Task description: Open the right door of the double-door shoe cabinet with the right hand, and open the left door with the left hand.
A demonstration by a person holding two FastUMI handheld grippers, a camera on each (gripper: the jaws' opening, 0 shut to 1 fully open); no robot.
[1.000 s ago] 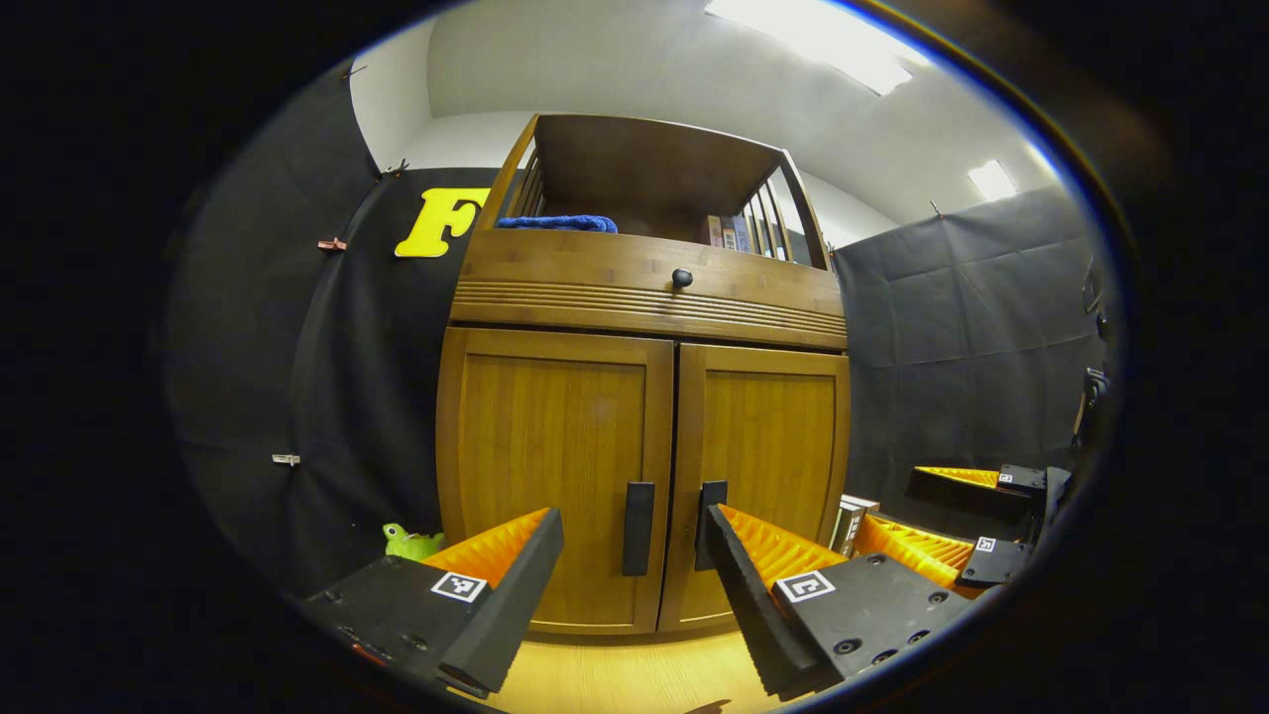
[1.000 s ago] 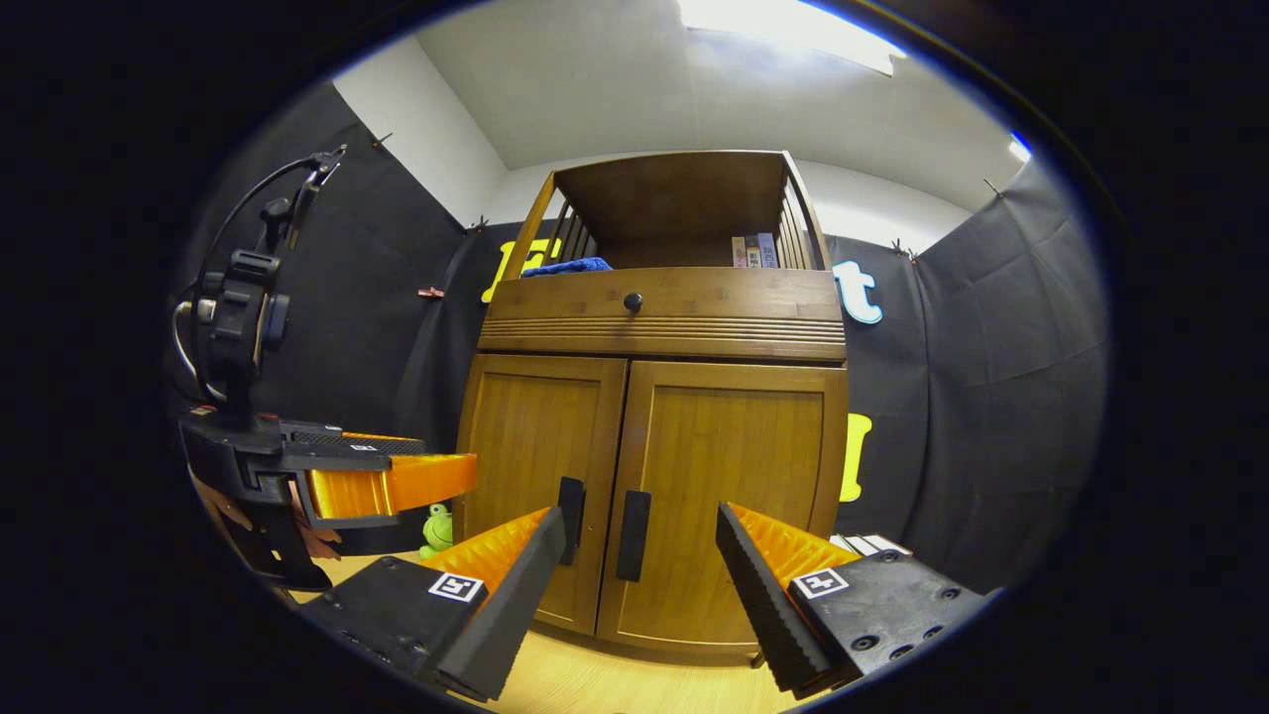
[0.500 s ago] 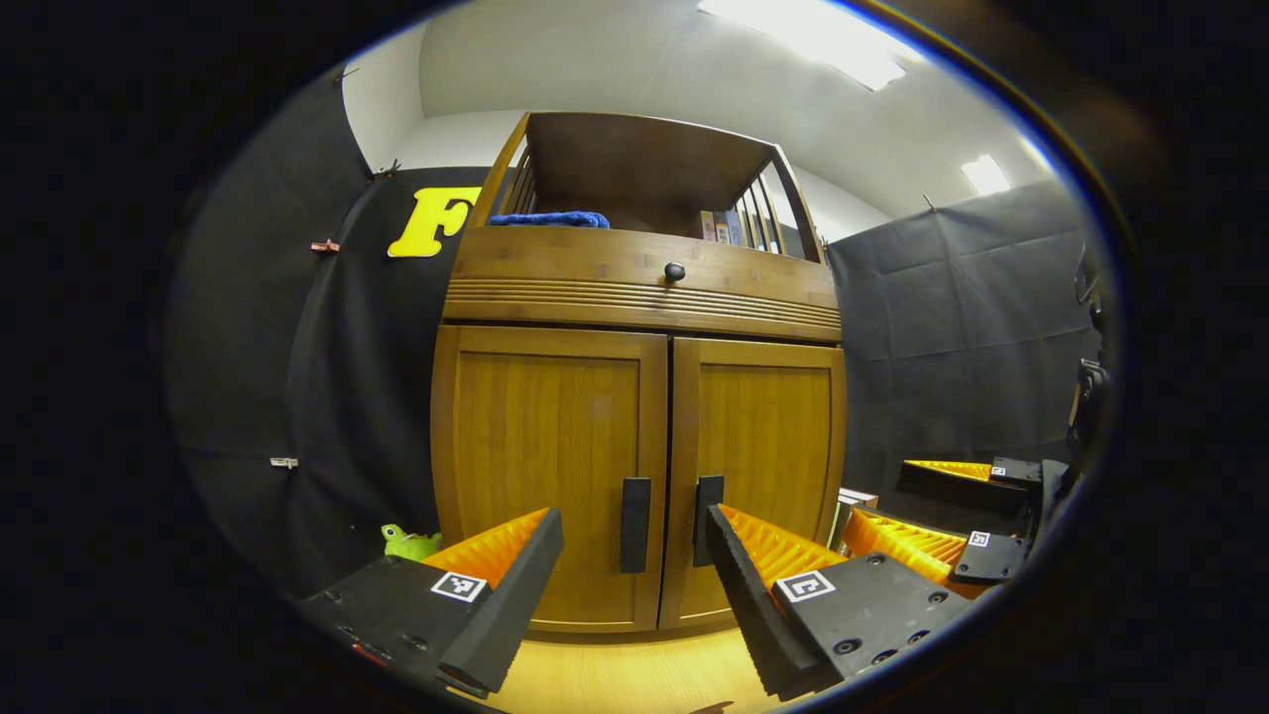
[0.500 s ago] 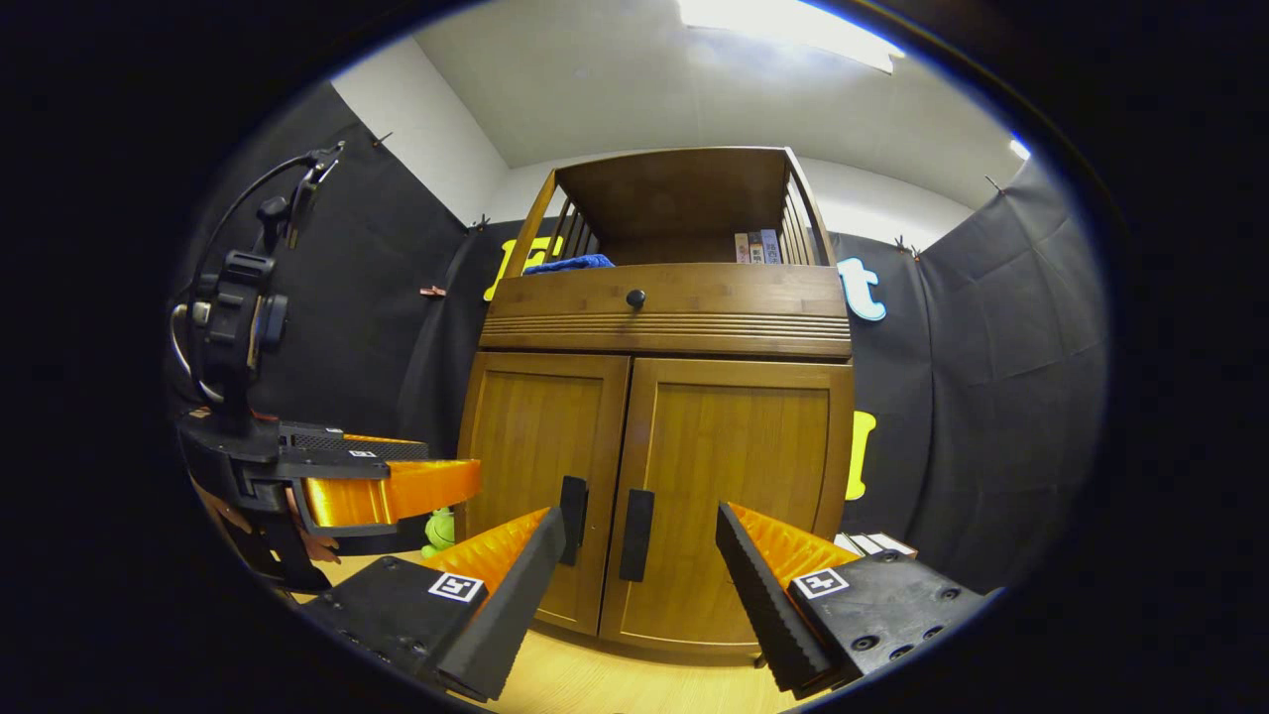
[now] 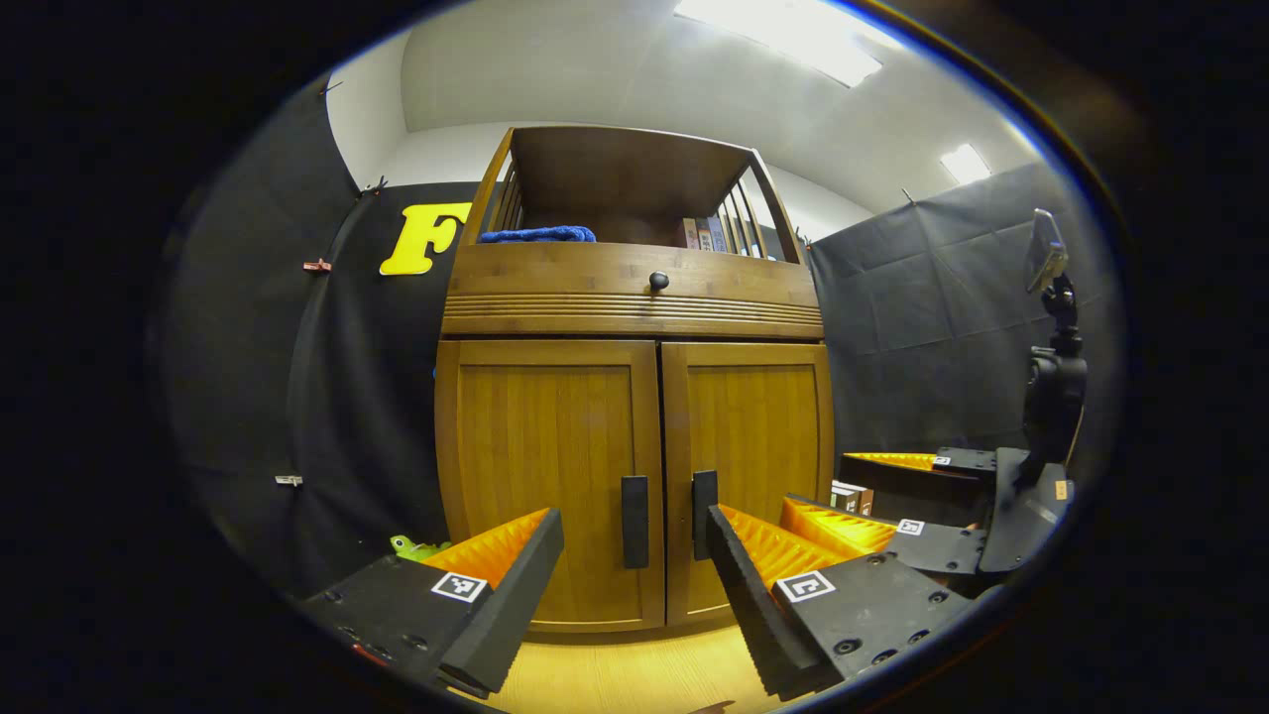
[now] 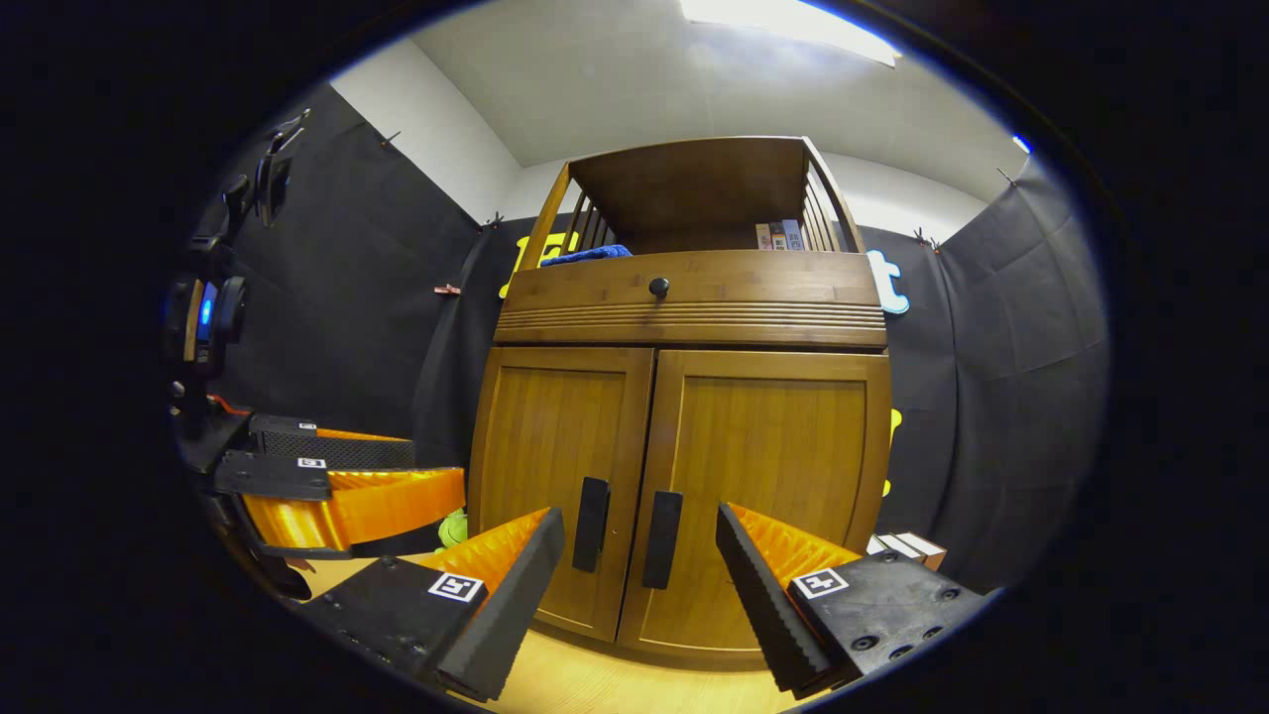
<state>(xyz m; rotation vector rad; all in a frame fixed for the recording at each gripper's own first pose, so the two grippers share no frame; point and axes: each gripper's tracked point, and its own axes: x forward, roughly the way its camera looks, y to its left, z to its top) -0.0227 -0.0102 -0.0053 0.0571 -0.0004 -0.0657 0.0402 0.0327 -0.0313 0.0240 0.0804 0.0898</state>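
Both views shifted; we note left gripper (image 5: 634,585) and right gripper (image 6: 639,585) spread, short of closed shoe cabinet (image 5: 634,436) handles.

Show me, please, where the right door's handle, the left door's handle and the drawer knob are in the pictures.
right door handle (image 6: 661,539): right gripper view, middle of the dark vertical bar.
left door handle (image 5: 634,522): left gripper view, middle of the dark vertical bar.
drawer knob (image 6: 658,288): right gripper view, the round dark head.
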